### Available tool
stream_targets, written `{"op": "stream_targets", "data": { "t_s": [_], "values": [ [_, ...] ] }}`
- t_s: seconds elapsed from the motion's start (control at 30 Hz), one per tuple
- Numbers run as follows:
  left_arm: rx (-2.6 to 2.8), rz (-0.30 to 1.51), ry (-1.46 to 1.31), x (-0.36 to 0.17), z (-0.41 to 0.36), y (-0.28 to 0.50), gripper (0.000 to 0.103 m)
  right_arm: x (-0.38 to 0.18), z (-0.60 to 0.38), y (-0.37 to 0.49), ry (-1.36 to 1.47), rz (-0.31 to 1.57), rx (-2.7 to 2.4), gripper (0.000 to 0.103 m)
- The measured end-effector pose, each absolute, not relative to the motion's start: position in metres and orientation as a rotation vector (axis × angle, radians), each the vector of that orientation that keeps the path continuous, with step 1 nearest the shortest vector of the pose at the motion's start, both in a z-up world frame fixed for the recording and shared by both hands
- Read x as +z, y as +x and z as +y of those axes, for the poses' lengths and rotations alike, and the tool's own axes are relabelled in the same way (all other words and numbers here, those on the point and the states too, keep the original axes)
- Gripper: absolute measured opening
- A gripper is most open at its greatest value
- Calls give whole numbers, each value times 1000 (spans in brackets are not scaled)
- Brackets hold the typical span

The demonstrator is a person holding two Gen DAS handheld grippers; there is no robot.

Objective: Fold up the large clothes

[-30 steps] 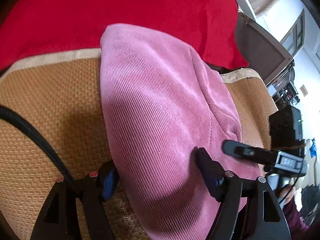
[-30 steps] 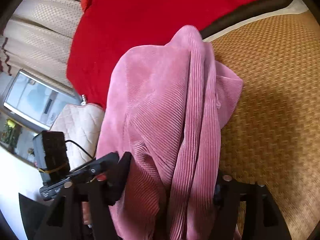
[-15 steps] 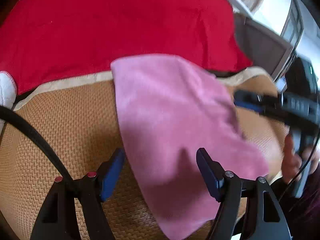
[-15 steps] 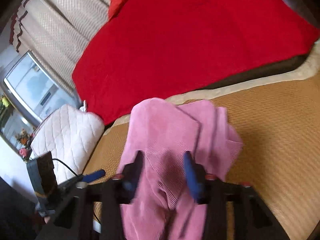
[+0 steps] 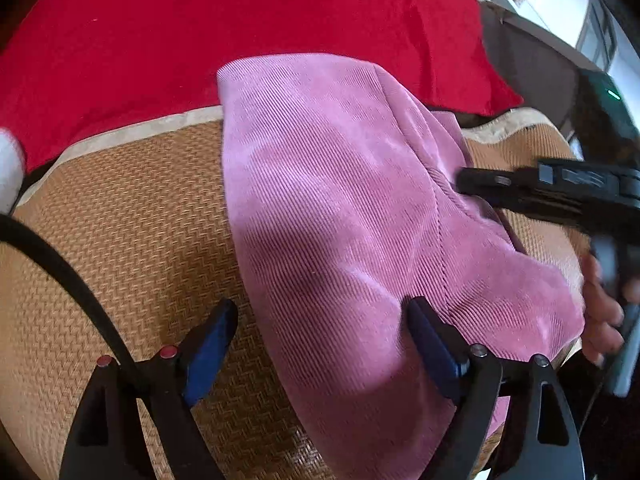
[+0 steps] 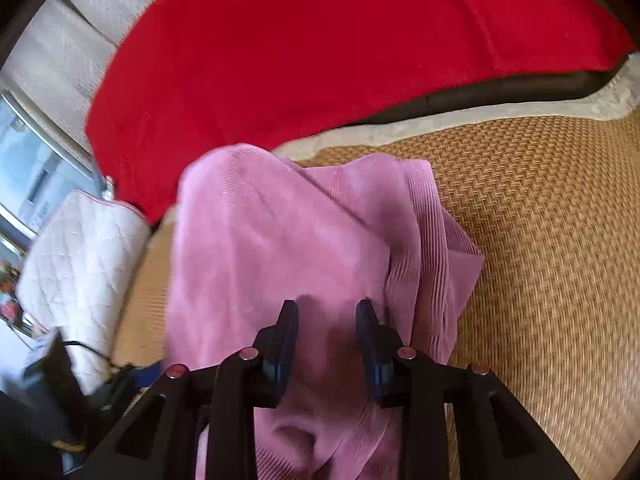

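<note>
Left wrist view alone shows a hand (image 5: 600, 308) at right. Pink corduroy garment (image 5: 340, 216) lies folded, centre frame, on woven rattan mat (image 5: 120, 220). Left claw (image 5: 320, 340) is opening, pads clear of the cloth; right claw (image 6: 327, 344) is closing over it, not yet pinching.

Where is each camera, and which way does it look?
Left wrist: sits on the left tool, looks down at the pink cloth on the mat; its jaws are opening, and a hand with the right tool shows.
Right wrist: sits on the right tool, looks down at the cloth; its jaws are closing above it.
Both see the cloth, mat and red blanket.
</note>
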State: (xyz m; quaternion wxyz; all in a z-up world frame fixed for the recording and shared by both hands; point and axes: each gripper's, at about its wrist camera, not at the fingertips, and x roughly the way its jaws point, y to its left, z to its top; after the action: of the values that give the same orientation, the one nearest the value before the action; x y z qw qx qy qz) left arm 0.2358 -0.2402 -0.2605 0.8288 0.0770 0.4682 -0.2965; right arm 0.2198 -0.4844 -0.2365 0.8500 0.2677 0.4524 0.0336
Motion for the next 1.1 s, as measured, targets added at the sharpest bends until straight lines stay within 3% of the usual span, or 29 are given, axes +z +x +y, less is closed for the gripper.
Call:
{"op": "stream_targets", "data": {
  "t_s": [0.27,0.4,0.47,0.53,0.67,1.03,1.1],
  "values": [
    [-597,899,136,-222,-208,197,86,-186,-440,145,430,876,176,35],
    [-537,919,232,-244,-217,191,88,-213,-425,134,380,980,102,35],
    [-519,952,240,-265,-224,197,89,-246,-425,140,357,1047,64,41],
    [-505,958,184,-259,-216,198,89,-252,-432,139,419,1024,84,42],
    [-421,876,217,-231,-204,180,89,-223,-438,122,456,1024,87,61],
    [-234,564,276,-112,-186,86,89,-93,-429,24,246,748,-33,66],
    [-191,524,287,-96,-184,69,97,-74,-426,4,228,717,-58,68]
  ]
}}
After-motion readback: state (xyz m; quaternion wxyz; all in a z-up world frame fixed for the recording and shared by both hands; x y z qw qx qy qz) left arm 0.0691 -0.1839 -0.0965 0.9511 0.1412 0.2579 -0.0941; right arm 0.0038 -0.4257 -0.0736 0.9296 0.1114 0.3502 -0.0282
